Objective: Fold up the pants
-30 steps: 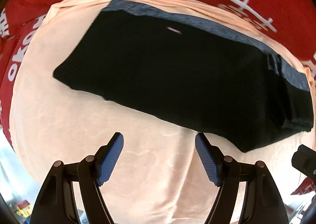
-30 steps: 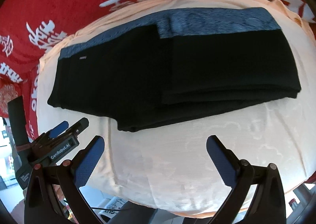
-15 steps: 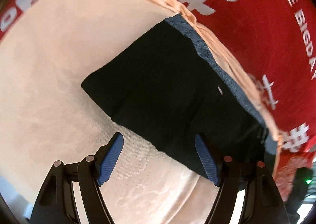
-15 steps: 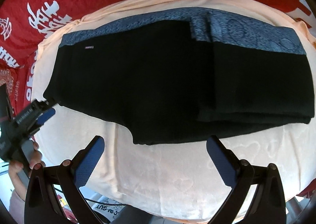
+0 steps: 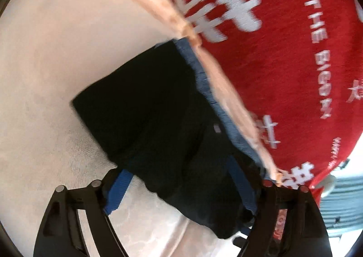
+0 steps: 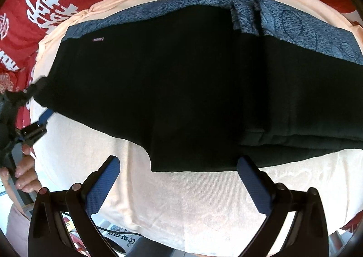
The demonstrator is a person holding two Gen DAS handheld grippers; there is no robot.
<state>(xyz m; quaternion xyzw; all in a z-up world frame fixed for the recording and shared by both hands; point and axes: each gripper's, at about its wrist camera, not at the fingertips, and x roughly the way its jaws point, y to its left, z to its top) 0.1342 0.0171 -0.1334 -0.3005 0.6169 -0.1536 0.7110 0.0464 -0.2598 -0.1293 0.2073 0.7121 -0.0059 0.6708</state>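
Note:
Black pants (image 6: 181, 89) with a blue-grey waistband (image 6: 283, 21) lie partly folded on a peach cloth (image 6: 204, 207). In the left wrist view the pants (image 5: 158, 109) reach in between my left gripper's (image 5: 179, 186) open fingers, which straddle the pants' near edge. In the right wrist view that left gripper (image 6: 38, 107) shows at the pants' left end, held by a hand. My right gripper (image 6: 179, 182) is open and empty, just short of the pants' near edge.
A red blanket with white lettering (image 5: 283, 53) lies beyond the peach cloth (image 5: 56, 64). The peach cloth's bunched edge (image 5: 215, 71) runs along the waistband. The surface's front edge and clutter below (image 6: 118, 232) show between the right fingers.
My left gripper has swung round and moved onto the left end of the pants, its fingers now astride the fabric. My right gripper has moved closer to the near edge.

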